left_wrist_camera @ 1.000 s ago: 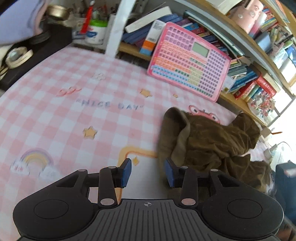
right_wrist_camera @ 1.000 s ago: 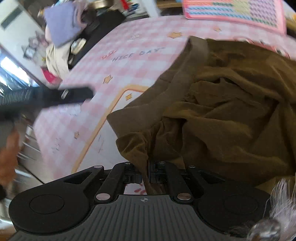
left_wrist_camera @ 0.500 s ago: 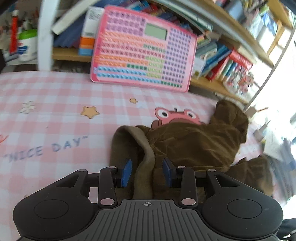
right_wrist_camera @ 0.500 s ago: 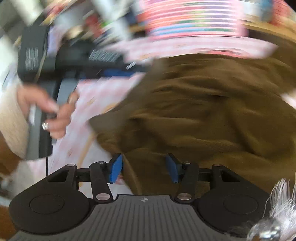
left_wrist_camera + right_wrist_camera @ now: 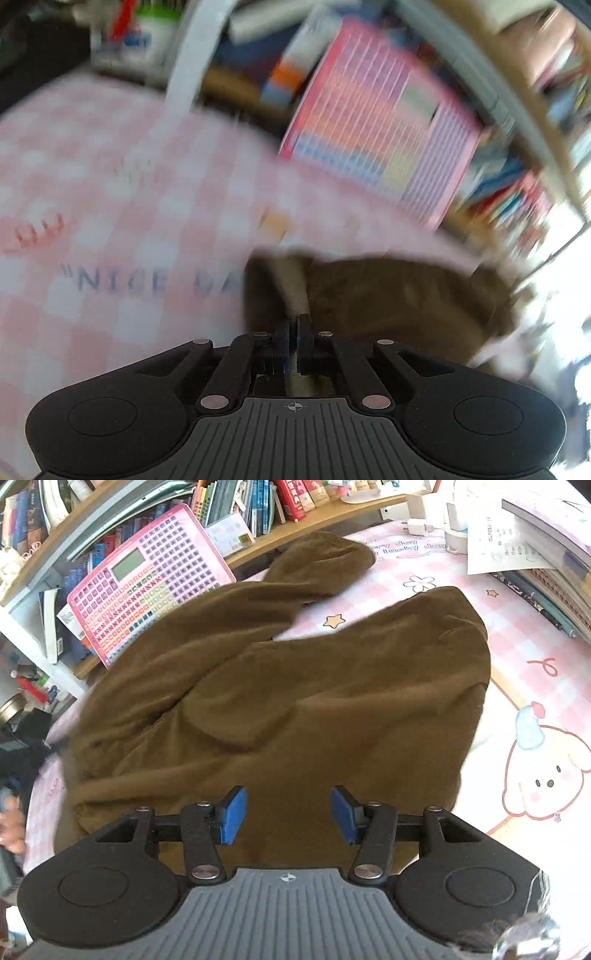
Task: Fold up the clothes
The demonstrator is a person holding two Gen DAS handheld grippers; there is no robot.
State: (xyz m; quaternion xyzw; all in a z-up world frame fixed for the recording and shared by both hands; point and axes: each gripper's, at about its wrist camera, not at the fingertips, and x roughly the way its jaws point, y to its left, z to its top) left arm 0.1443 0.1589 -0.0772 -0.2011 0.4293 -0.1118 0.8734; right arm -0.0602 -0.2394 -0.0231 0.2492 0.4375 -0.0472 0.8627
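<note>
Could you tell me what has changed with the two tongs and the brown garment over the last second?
The left tongs, open beside the brown garment a second ago, moved onto its edge and closed on a fold. The right tongs, then shut on the cloth, let go and now stand open above it. The garment lies more spread out. The pink checked cloth and pink keyboard toy stayed put.

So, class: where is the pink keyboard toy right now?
In the right wrist view, the pink keyboard toy leans against the bookshelf at upper left, just behind the brown garment.
</note>
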